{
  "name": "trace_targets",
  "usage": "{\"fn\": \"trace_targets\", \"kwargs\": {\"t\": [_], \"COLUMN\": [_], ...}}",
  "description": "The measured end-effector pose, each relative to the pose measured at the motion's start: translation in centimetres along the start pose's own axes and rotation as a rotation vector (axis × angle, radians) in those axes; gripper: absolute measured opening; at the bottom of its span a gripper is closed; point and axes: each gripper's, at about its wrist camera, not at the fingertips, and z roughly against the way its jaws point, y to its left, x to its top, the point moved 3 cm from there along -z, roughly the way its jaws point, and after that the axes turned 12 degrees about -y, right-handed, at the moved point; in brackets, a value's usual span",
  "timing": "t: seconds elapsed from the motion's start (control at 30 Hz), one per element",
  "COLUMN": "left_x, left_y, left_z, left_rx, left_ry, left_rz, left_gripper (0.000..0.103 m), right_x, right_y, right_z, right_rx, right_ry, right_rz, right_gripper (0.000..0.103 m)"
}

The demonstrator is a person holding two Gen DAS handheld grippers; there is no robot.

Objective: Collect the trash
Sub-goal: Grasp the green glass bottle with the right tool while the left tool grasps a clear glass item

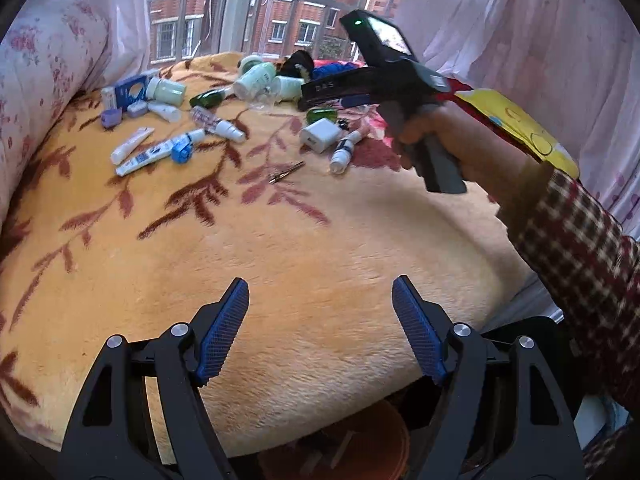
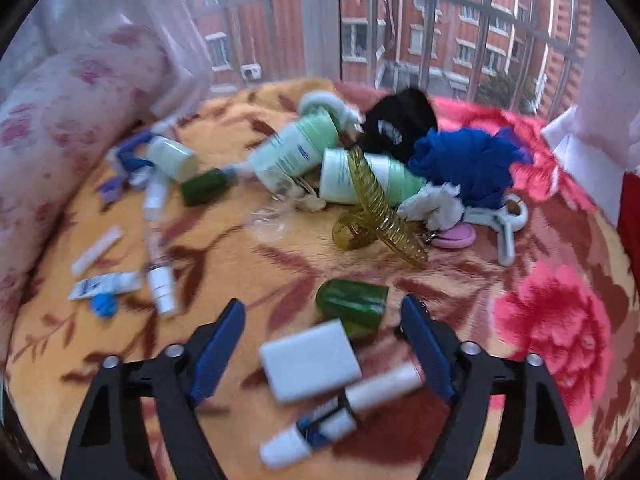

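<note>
- An orange blanket point(image 1: 280, 248) with a dark red leaf pattern covers the bed and carries all the clutter; in the right wrist view a red flower print point(image 2: 556, 320) shows on its right side.
- A pink floral bolster point(image 1: 44, 92) lies along the blanket's left edge, under the window.
- The trash sits scattered across the far part of the blanket: pale green bottles point(image 2: 296, 152), a blue cloth bundle point(image 2: 468, 168) beside a black one point(image 2: 400, 120), an amber hair claw point(image 2: 376, 208), tubes point(image 1: 140, 160) and small bottles point(image 1: 218, 124).
- The right gripper point(image 2: 324, 344), held by a hand point(image 1: 440, 140) in a checked sleeve point(image 1: 576, 240), hangs over a white charger block point(image 2: 310, 360), a green cap point(image 2: 352, 304) and a white pen-like tube point(image 2: 376, 392); its jaws stand apart, pads touching nothing.
- The left gripper point(image 1: 320, 328) is above bare blanket, jaws released and empty, well apart from the trash.
- A small metal bit point(image 1: 286, 172) lies alone, nearer than the pile.
</note>
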Motion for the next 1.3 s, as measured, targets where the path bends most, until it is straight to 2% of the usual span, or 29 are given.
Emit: {"fn": "trace_targets", "kwargs": {"t": [0.17, 0.23, 0.27, 0.33, 0.57, 0.63, 0.8, 0.87, 1.07, 1.1, 1.13, 1.17, 1.3], "left_x": [-0.2, -0.3, -0.3, -0.4, -0.2, -0.1, -0.1, -0.2, -0.6, -0.7, -0.7, -0.7, -0.8], "left_y": [1.2, 1.4, 1.6, 1.7, 1.7, 1.8, 1.4, 1.2, 1.6, 1.7, 1.8, 2.0, 2.5], "left_z": [-0.1, -0.2, -0.3, -0.4, -0.8, -0.9, -0.9, -1.0, -1.1, -1.1, -1.0, -1.0, -0.9], "left_rx": [0.007, 0.006, 0.005, -0.003, -0.007, -0.001, -0.006, -0.008, -0.012, -0.013, -0.013, -0.012, -0.012], "left_ry": [0.009, 0.011, 0.013, 0.016, 0.028, 0.032, 0.031, 0.040, 0.052, 0.052, 0.052, 0.051, 0.046], "left_rz": [0.022, 0.031, 0.037, 0.048, 0.070, 0.077, 0.078, 0.069, 0.074, 0.076, 0.078, 0.083, 0.097], "left_gripper": [0.073, 0.073, 0.073, 0.073, 0.073, 0.073, 0.073, 0.073, 0.073, 0.073, 0.073, 0.073, 0.073], "right_x": [-0.3, -0.5, -0.5, -0.4, 0.4, 0.5, 0.3, 0.2, 0.0, 0.0, -0.1, -0.2, -0.1], "right_y": [-0.6, -0.7, -0.9, -1.4, -2.3, -2.3, -2.8, -2.3, -1.5, -1.8, -2.0, -2.0, -1.4], "right_z": [-3.5, -3.6, -3.4, -2.9, 1.0, 1.4, 0.0, -0.9, -3.9, -4.3, -4.5, -4.8, -4.0], "right_rx": [-0.034, -0.045, -0.040, -0.002, 0.085, 0.075, 0.056, 0.056, -0.007, -0.014, -0.026, -0.040, -0.078], "right_ry": [0.099, 0.097, 0.093, 0.074, -0.027, -0.027, 0.010, 0.032, 0.087, 0.092, 0.096, 0.111, 0.064], "right_rz": [-0.035, -0.029, -0.031, -0.064, -0.104, -0.093, -0.100, -0.093, -0.045, -0.057, -0.058, -0.042, 0.022], "right_gripper": [0.057, 0.052, 0.044, 0.040, 0.040, 0.040, 0.052, 0.060, 0.058, 0.054, 0.044, 0.044, 0.043]}}
